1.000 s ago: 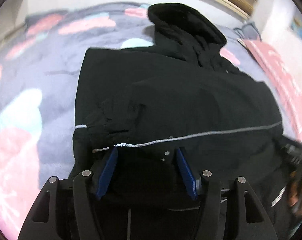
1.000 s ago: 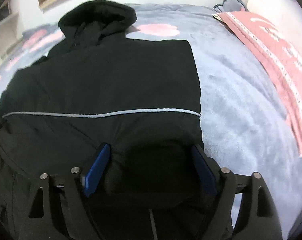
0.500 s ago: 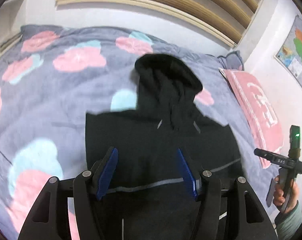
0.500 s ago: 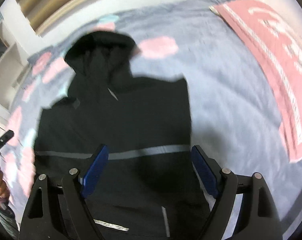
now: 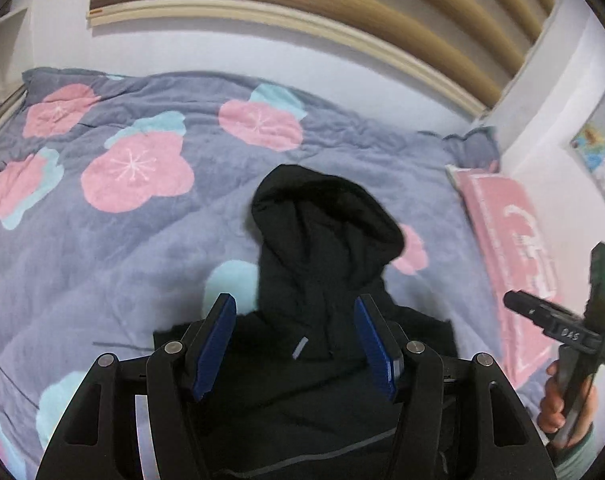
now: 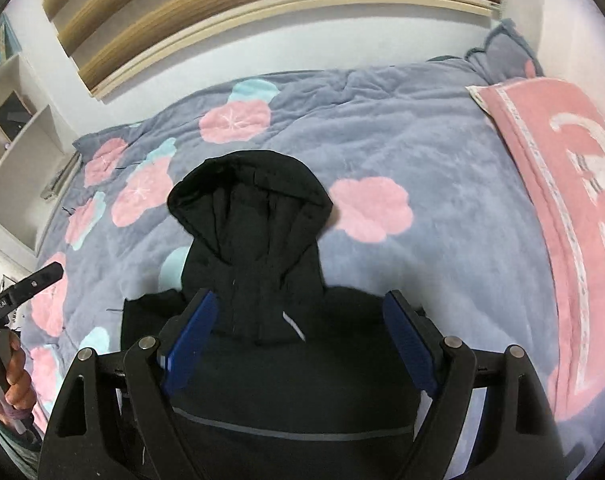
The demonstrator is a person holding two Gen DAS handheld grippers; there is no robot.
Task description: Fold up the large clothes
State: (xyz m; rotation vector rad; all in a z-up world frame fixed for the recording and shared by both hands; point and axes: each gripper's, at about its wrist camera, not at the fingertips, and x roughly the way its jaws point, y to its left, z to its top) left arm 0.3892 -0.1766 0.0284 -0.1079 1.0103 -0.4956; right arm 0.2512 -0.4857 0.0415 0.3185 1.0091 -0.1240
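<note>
Grippers: my left gripper and right gripper both have jaws spread wide, nothing held, hovering over the jacket

Jacket spot: black hooded jacket lies flat on the flowered blanket, bottom centre in both views, body under the fingers

Long axis: runs straight away from me, hood at the far end, mid-frame

Nearer hand: honestly about even, hood sits between both sets of fingers

Guess: hood folds down toward me next
</note>
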